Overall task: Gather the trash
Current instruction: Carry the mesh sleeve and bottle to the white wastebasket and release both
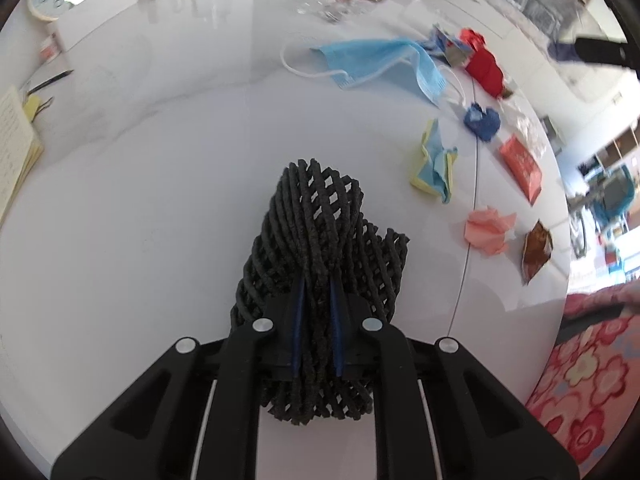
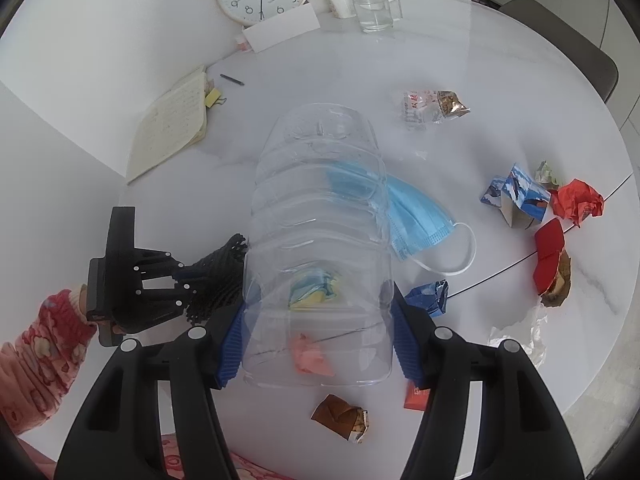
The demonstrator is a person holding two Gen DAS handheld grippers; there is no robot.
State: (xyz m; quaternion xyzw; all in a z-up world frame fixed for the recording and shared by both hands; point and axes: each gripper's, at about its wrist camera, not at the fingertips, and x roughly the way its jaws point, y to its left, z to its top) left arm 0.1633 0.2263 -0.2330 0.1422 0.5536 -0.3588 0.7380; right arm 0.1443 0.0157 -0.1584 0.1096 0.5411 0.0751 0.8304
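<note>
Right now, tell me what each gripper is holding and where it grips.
The left gripper pinches the black foam net at its near end. The right gripper clamps the clear plastic bottle across its sides, near one end.

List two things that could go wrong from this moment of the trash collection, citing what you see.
The right tool holds the clear container only by its smooth sides, so it might slip or tilt. The black foam net in the left tool is springy and may bulge out or snag rather than drop cleanly inside.
</note>
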